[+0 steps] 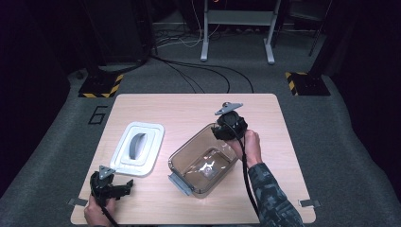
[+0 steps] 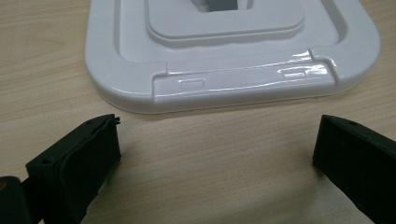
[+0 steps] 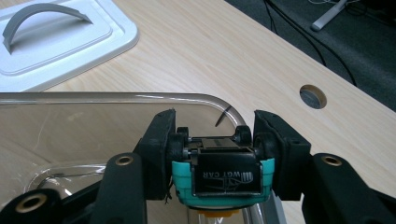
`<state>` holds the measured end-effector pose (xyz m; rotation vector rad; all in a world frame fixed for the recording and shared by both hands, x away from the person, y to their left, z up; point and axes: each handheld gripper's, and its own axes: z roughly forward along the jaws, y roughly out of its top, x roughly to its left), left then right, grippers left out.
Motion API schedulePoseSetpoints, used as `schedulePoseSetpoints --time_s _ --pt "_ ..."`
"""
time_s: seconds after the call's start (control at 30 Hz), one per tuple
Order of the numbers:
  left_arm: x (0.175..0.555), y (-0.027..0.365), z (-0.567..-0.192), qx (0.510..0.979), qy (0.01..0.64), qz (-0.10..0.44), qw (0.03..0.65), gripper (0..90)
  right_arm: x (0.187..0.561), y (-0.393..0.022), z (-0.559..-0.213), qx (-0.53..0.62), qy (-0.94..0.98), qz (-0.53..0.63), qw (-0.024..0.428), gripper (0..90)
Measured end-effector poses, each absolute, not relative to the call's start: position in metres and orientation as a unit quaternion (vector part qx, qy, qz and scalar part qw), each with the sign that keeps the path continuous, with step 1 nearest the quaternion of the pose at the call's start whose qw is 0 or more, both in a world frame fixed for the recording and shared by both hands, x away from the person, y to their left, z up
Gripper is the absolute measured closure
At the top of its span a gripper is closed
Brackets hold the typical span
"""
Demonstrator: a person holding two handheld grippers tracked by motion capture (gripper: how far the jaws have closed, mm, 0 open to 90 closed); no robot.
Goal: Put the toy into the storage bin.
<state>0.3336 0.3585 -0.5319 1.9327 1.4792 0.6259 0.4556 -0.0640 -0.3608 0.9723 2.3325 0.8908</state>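
A clear plastic box point(image 1: 204, 162) stands in the middle of the table; its rim point(image 3: 112, 97) shows in the right gripper view. My right gripper point(image 1: 221, 131) hangs over the box's far corner, shut on a small teal toy car point(image 3: 223, 177) turned underside up between the pads. The box's white lid point(image 1: 138, 147) with a grey handle lies flat to the left; its near edge point(image 2: 233, 81) shows in the left gripper view. My left gripper point(image 1: 124, 187) rests low at the table's front left, just short of the lid, open with nothing between its jaws point(image 2: 215, 154).
The wooden table point(image 1: 189, 106) has a round cable hole point(image 3: 313, 96) near its far edge. Beyond it lie grey carpet, loose cables point(image 1: 203, 71) and metal stand legs point(image 1: 236, 33). A grey latch point(image 1: 179, 183) sticks out from the box's near end.
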Motion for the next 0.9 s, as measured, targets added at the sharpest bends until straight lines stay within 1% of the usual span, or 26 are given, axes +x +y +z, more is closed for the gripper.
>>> schedulePoseSetpoints --time_s 0.43,0.7,0.9 --pt "0.334 0.359 -0.532 0.731 0.560 0.237 0.309 0.3 0.462 -0.052 -0.369 0.346 0.857 0.313 0.220 49.7" --pt "0.334 0.358 -0.532 0.731 0.559 0.238 0.309 0.3 0.462 -0.046 -0.374 0.358 0.861 0.297 0.204 49.7" --pt "0.334 0.358 -0.532 0.731 0.560 0.238 0.309 0.2 0.465 -0.044 -0.378 0.349 0.866 0.294 0.204 49.7"
